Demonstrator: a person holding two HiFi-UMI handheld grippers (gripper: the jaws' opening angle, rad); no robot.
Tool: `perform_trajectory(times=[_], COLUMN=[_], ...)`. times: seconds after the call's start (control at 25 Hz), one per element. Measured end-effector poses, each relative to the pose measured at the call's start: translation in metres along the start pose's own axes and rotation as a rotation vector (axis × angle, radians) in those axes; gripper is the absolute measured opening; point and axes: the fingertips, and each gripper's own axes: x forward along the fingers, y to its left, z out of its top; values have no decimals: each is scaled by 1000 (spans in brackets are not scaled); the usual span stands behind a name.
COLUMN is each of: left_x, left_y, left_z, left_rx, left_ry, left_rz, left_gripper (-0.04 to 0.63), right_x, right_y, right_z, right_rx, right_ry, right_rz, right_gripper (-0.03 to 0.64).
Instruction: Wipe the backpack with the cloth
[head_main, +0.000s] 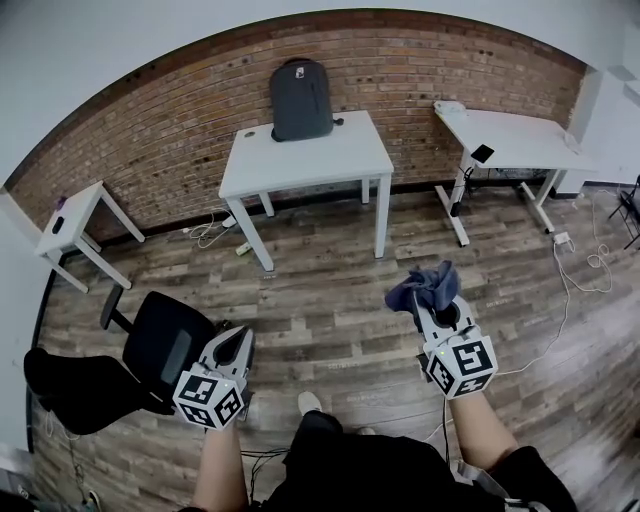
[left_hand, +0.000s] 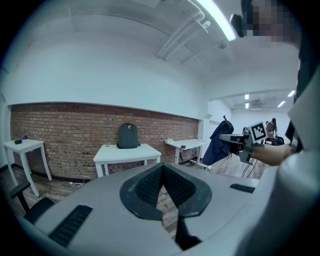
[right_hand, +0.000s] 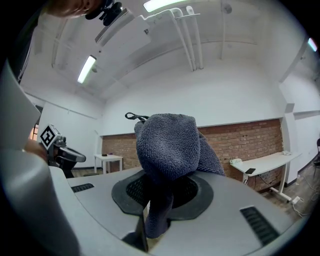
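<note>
- I am holding two grippers low over the wooden floor (head_main: 330, 300), one in each hand.
- My left gripper (head_main: 240, 336) is keeping its jaws closed tip to tip, with nothing lying between them.
- My right gripper (head_main: 437, 306) is clamping one dark blue-grey cloth (head_main: 425, 284); the cloth is bunching up above the jaws and hanging down between them.
- One grey backpack (head_main: 301, 98) is standing upright at the back of the middle table (head_main: 330, 160), leaning against the brick wall (head_main: 150, 150), well apart from both grippers and the cloth.
- I am counting three white tables: the middle table, a small table (head_main: 80, 208) to the left and a long table (head_main: 520, 140) to the right.
- A small dark flat thing (head_main: 482, 153) is lying on the long table; I cannot tell what it is.
- One black chair (head_main: 165, 340) is standing just beside my left gripper.
- The only markings I am seeing are black-and-white square patterns on the left cube (head_main: 210, 398) and the right cube (head_main: 462, 365); these are patterns, not words.
- White cables (head_main: 590, 262) are trailing across the floor at the right.
</note>
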Motion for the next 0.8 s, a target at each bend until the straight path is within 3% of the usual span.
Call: perform_trajectory(times=[0.28,0.8], left_x=[-23,-68], left_y=[-9,31], left_z=[2,-4], left_rx=[3,9], left_ry=[-5,5], left_rz=[2,1], left_gripper=[-5,-5], right_x=[-25,-35], right_y=[8,65], right_z=[5,13], right_rx=[33,17], right_ry=[-8,-65], right_rz=[-14,-50], right_gripper=[61,60])
